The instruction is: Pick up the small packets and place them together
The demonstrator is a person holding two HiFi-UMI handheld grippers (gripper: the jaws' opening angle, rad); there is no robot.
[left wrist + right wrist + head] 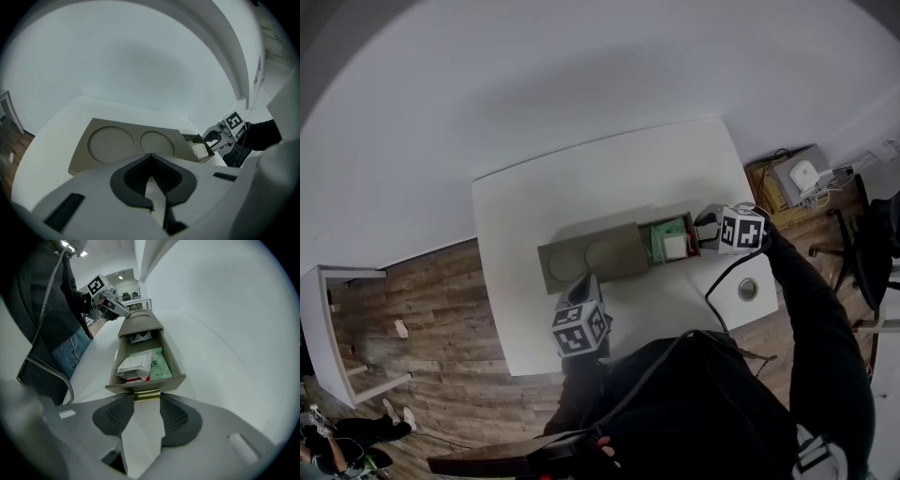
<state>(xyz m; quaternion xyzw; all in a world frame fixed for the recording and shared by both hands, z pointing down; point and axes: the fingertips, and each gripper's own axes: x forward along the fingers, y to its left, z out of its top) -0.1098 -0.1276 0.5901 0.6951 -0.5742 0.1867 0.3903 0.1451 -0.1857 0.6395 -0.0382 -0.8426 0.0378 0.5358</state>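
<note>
Right gripper (146,399) clamps the drawer (140,384) handle (146,393), so the packets (140,365) lie exposed just beyond its jaws (ready for picking). Left gripper (150,157), jaws together, meets the box (126,143), apparently steadying it.

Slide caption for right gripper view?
Right tool grips the brass handle of an open drawer holding small packets on a white table.

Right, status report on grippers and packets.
Left gripper shut, empty, at grey box. Right gripper shut on brass drawer handle. Small packets lie in open drawer, untouched. Nothing blocks them.
</note>
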